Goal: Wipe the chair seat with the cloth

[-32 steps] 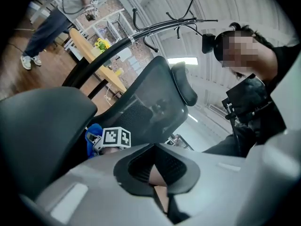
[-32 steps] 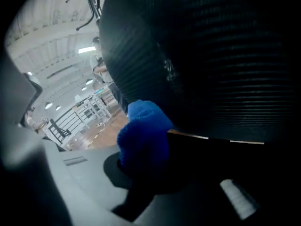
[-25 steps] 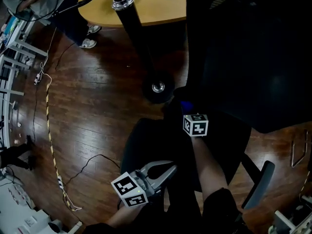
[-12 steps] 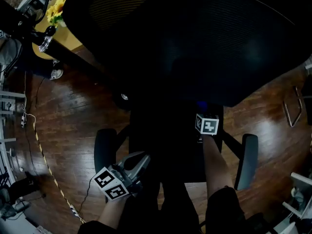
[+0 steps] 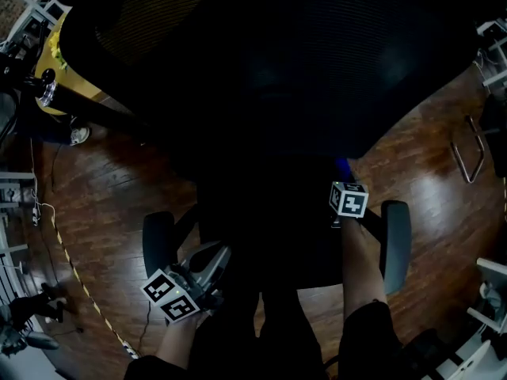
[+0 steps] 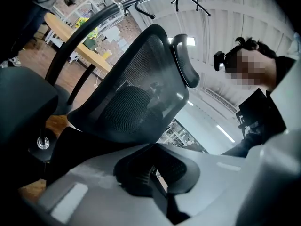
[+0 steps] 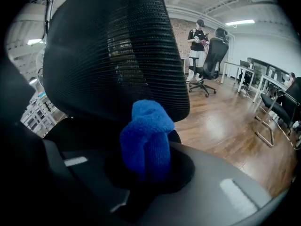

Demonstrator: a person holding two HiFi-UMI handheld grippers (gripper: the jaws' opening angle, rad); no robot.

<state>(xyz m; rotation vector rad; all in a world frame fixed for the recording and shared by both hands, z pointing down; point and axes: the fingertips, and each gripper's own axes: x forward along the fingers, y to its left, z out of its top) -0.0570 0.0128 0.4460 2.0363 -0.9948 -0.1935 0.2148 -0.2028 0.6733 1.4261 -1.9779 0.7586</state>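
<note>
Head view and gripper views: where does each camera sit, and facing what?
Head view: on the person's head, looking down at the office chair, forearms, left gripper and right gripper.
Left gripper view: on that gripper, looking up past its closed jaws at the mesh backrest.
Right gripper view: on that gripper, jaws clamping a blue cloth.
Shared: that backrest.

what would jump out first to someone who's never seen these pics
The big black mesh chair back fills the upper half of the head view and looms close in the right gripper view. Against all that dark, the bright blue fluffy cloth stands out, bunched up and clamped in the right gripper, which hangs over the rear of the black chair seat.
</note>
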